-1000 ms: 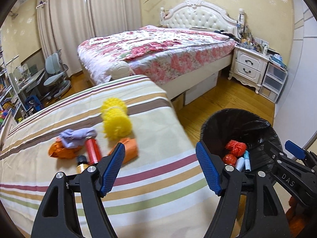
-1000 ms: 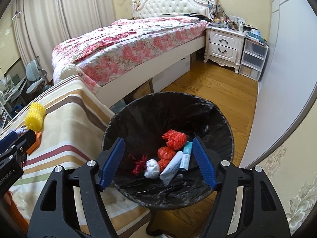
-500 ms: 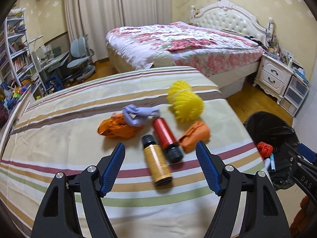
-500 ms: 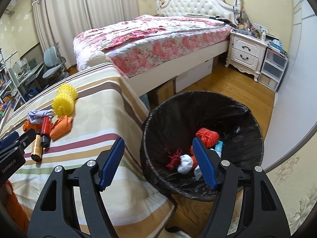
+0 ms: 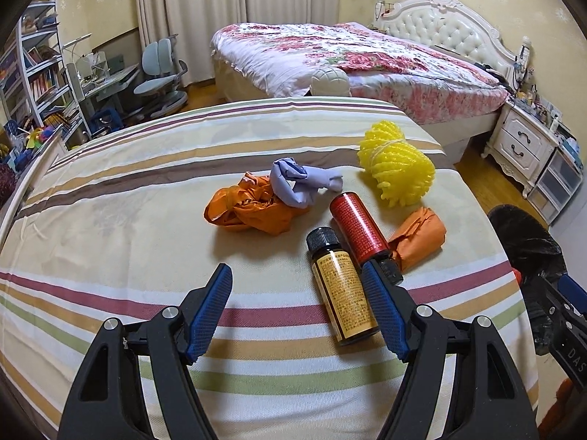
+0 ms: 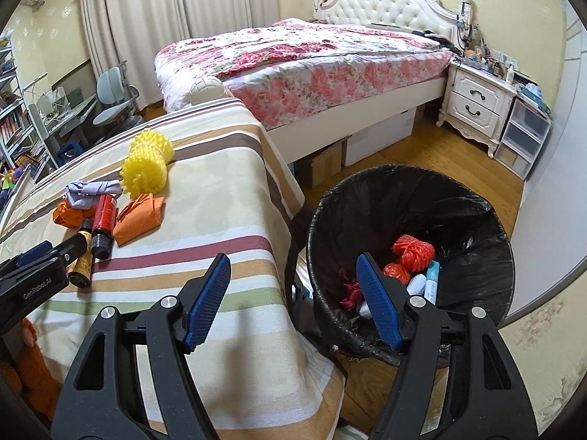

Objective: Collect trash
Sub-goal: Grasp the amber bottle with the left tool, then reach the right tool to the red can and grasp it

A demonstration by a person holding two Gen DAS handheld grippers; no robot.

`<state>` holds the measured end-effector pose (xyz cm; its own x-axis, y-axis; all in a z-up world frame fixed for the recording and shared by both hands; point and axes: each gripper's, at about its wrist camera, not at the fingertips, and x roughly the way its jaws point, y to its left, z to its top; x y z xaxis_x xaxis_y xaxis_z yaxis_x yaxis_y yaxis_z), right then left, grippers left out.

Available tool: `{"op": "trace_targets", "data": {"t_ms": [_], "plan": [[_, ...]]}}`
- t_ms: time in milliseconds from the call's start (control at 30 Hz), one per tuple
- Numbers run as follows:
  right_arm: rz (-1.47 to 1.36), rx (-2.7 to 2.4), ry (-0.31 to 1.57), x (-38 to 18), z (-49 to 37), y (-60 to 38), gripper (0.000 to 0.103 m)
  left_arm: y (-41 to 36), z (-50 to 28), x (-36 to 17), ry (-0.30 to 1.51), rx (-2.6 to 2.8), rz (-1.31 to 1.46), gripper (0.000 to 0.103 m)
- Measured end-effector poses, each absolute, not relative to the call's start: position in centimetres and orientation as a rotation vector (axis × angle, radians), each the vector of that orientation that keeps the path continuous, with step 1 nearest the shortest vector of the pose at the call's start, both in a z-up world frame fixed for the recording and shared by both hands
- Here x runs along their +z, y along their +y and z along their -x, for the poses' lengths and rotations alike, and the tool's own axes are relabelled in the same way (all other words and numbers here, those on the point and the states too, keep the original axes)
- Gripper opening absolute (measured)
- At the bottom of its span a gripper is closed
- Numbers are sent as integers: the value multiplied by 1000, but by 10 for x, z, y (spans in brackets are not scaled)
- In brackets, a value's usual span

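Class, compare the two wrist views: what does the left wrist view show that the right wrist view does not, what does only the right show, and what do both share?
Only the left wrist view shows the yellow-labelled bottle in full, beside the open left hand-held gripper.

Only the right wrist view shows inside the black-lined bin: red mesh netting and small tubes, beyond the open right hand-held gripper.

Both show the yellow foam netting, the red bottle, orange wrappers and the striped cover.

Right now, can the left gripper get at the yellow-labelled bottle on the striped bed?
Probably yes. The left gripper is open and empty, and the yellow-labelled bottle lies just ahead beside its right finger. Only the red bottle lies close alongside, which could crowd the grasp.
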<state>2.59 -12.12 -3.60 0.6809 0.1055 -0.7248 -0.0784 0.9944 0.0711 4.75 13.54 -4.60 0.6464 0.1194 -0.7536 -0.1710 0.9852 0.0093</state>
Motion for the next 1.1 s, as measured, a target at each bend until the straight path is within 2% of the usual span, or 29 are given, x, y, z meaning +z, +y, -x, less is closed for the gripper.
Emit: {"op": "trace_targets", "data": {"t_ms": [100,200,367,500,1100], "plan": [[-34,105,818,-37,-26,-119,69,136,-47,-49,862,152,62,63],[-32,109,821,-38,-27,-117,69,136,-48,-51,877,137,63,52],[-23,118,824,-39,-26,-111,69,137,-47,-53,891,97,85,28],[-16,127,826,-39,-25,-106,69,137,-45,-53,886,86,76,25],[48,250,808,-25,-27,-47,69,178,-20,-47,854,142,88,25]]}}
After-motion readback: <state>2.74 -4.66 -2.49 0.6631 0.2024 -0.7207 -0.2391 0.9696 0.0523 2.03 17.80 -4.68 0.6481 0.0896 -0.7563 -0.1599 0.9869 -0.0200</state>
